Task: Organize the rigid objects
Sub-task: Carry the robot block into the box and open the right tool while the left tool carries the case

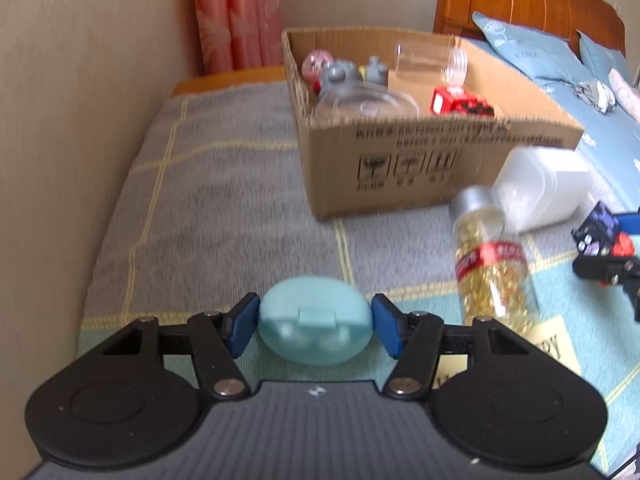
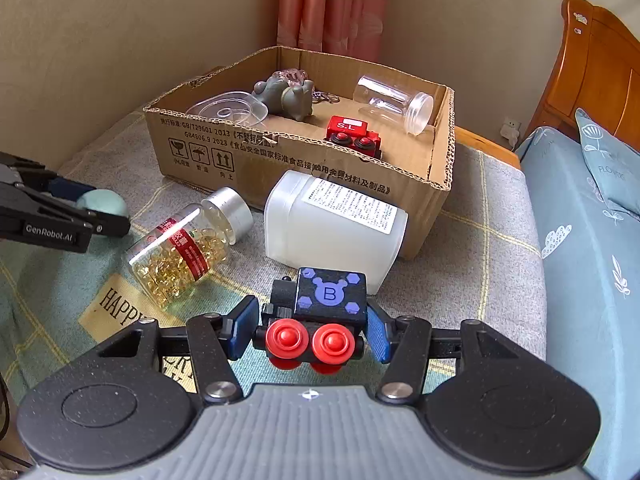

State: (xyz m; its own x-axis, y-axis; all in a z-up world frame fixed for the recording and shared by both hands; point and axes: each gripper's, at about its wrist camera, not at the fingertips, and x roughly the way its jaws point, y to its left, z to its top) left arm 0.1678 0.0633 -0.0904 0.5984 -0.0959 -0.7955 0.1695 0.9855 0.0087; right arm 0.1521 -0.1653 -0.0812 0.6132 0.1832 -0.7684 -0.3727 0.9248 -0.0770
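Observation:
My left gripper [image 1: 314,322] is shut on a light blue egg-shaped case [image 1: 315,319], held above the bed blanket. It shows in the right wrist view [image 2: 86,210] at the left. My right gripper [image 2: 312,330] is shut on a black toy car [image 2: 320,312] with red wheels and a purple "B" top. It shows in the left wrist view [image 1: 604,248] at the right edge. A cardboard box [image 1: 400,152] [image 2: 304,160] stands ahead, holding a red toy car [image 2: 352,136], grey figurines [image 2: 286,98], a clear jar [image 2: 396,102] and a clear lid [image 2: 228,108].
A bottle of yellow capsules [image 2: 184,250] [image 1: 490,260] and a white plastic container [image 2: 334,224] [image 1: 540,186] lie on the blanket in front of the box. Wall on the left, pink curtain [image 2: 332,4] behind, blue bedding [image 2: 588,240] and wooden headboard [image 2: 592,68] on the right.

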